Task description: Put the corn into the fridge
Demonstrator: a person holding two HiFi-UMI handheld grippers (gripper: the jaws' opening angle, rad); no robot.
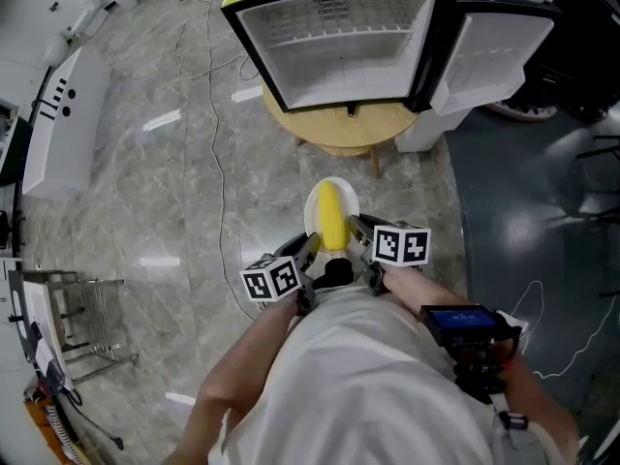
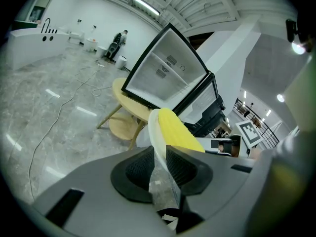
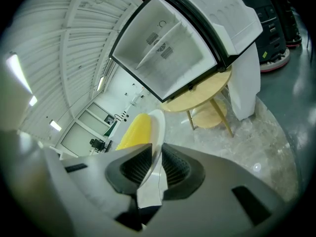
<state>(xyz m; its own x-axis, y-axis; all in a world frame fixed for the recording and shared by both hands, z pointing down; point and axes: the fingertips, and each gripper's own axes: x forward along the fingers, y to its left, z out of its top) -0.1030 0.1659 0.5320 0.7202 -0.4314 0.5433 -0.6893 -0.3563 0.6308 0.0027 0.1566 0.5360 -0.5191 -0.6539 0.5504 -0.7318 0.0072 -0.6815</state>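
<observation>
Head view: left claw (image 1: pixel 310 248) and right claw (image 1: pixel 355 229) are pinching opposite rims of the plate (image 1: pixel 312 206) so the corn (image 1: pixel 331 216) is lying steady on it, facing the open fridge (image 1: pixel 339 42) on the desk (image 1: pixel 339 132).

A grey marbled floor (image 1: pixel 126 192) reflects strip lights (image 2: pixel 145 5) from a ribbed white ceiling (image 2: pixel 197 4). A thin cable (image 1: pixel 217 153) trails past a round wooden counter (image 1: pixel 334 129).
</observation>
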